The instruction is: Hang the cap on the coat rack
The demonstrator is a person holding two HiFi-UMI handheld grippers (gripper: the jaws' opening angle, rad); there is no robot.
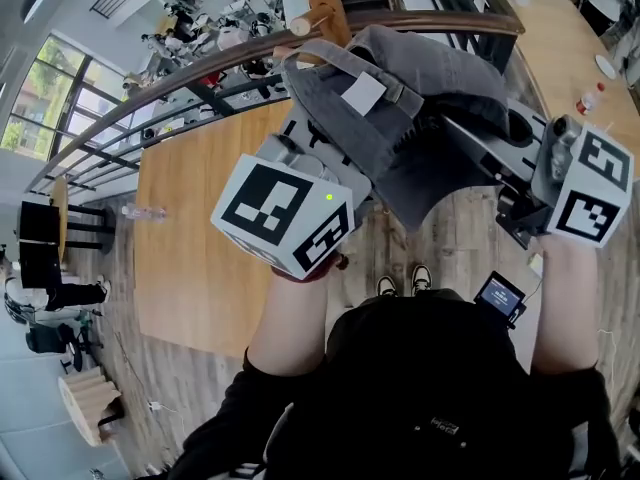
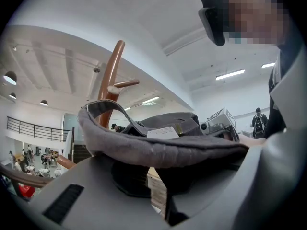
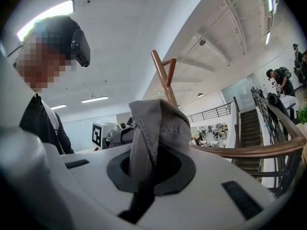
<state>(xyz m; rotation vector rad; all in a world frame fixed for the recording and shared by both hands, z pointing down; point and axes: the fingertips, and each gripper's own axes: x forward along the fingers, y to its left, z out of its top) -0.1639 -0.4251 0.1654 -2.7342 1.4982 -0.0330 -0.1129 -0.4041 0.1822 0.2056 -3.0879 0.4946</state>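
At the far left of the head view, well below us, lay a wooden table (image 1: 195, 238), with a clear bottle (image 1: 145, 211) at its left edge; we could not tell whether it stood on the table or beside it. A curved wooden handrail (image 1: 180, 76) ran past the table's far side.

Nearer the middle we held up the left gripper (image 2: 157, 183), its marker cube (image 1: 285, 213) facing us. Its jaws stood only narrowly apart and were closed on the lower edge of the grey cap (image 1: 430, 108), whose fabric lay across both of them in the left gripper view. The cap's strap (image 2: 103, 107) arched up at that side, and a white label (image 1: 363, 95) showed inside the cap.

The cap hung in the air between our two grippers, inner side towards us, close to the brown coat rack (image 2: 111, 75). One of the rack's pegs (image 1: 300, 25) stood just beyond the strap, but we could not tell whether cap and peg touched.

At the right, the right gripper (image 3: 151, 176) had its jaws together on a bunched fold of the cap's opposite side, the cloth rising out from between them.
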